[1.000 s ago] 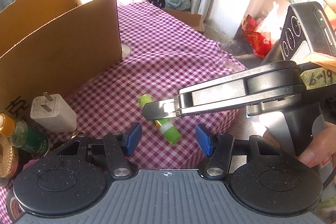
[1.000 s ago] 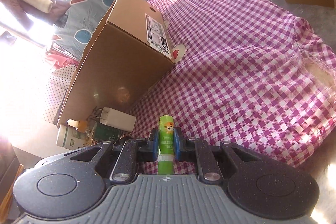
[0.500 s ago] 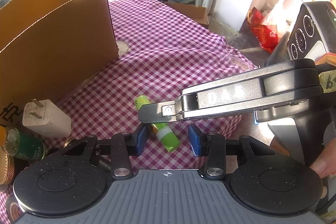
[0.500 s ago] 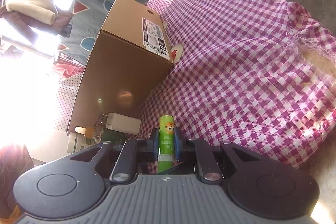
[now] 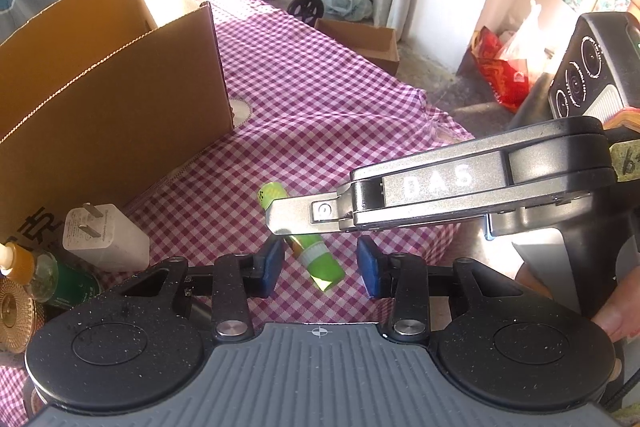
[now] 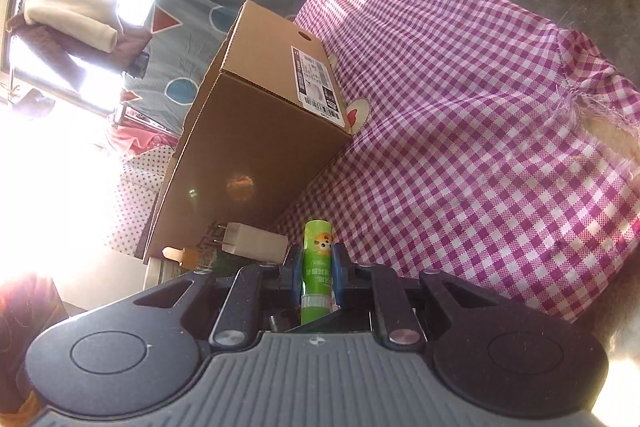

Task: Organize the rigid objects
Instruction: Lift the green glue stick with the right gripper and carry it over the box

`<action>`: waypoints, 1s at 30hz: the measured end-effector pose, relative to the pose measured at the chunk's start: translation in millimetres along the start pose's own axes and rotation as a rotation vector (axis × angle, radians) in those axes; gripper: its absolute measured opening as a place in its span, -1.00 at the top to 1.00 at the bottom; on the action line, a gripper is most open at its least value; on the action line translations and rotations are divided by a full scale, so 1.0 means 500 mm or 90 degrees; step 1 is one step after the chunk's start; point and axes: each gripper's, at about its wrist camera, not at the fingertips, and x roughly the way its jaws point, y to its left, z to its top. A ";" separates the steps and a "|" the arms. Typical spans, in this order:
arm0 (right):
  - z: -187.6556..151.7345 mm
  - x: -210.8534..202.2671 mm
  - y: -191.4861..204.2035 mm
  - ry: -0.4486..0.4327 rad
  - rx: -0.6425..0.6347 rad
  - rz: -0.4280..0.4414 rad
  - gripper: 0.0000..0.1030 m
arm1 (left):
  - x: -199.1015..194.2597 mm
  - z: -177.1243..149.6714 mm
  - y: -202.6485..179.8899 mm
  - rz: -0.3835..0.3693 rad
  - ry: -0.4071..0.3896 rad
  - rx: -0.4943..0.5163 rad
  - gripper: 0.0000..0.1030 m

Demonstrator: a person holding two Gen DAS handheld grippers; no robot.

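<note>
A green glue stick [image 5: 316, 259] [image 6: 317, 239] is clamped in my right gripper [image 6: 316, 267], which is shut on its middle just above the purple checked tablecloth [image 5: 320, 99]. In the left wrist view the right gripper [image 5: 276, 219] reaches in from the right. My left gripper [image 5: 320, 267] has its blue pads [image 5: 272, 265] on either side of the stick's near end. Its jaws are closing and gaps still show on both sides. An open cardboard box [image 5: 112, 115] [image 6: 260, 147] stands to the left.
A white plug charger [image 5: 104, 239] [image 6: 256, 247], a green bottle [image 5: 60, 281] and a gold round item [image 5: 14, 311] sit by the box's near wall. The cloth drops off at the table's right edge [image 5: 440, 131]. A person's hand [image 5: 616, 315] holds the right gripper's handle.
My left gripper's jaws have narrowed from wide apart to close around the glue stick's near end. The right gripper has kept its hold on the stick, barely moving.
</note>
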 end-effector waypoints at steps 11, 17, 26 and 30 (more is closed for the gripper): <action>-0.012 -0.038 0.087 -0.036 -0.054 0.020 0.68 | -0.094 -0.008 -0.006 0.013 -0.068 -0.003 0.23; -0.024 -0.044 0.173 -0.057 -0.112 0.038 0.68 | -0.164 -0.018 0.000 0.025 -0.122 -0.015 0.23; -0.017 -0.020 0.310 -0.057 -0.204 0.088 0.68 | -0.265 -0.023 0.055 0.064 -0.202 -0.055 0.23; -0.008 0.018 0.370 -0.044 -0.237 0.109 0.68 | -0.293 -0.019 0.093 0.092 -0.223 -0.080 0.23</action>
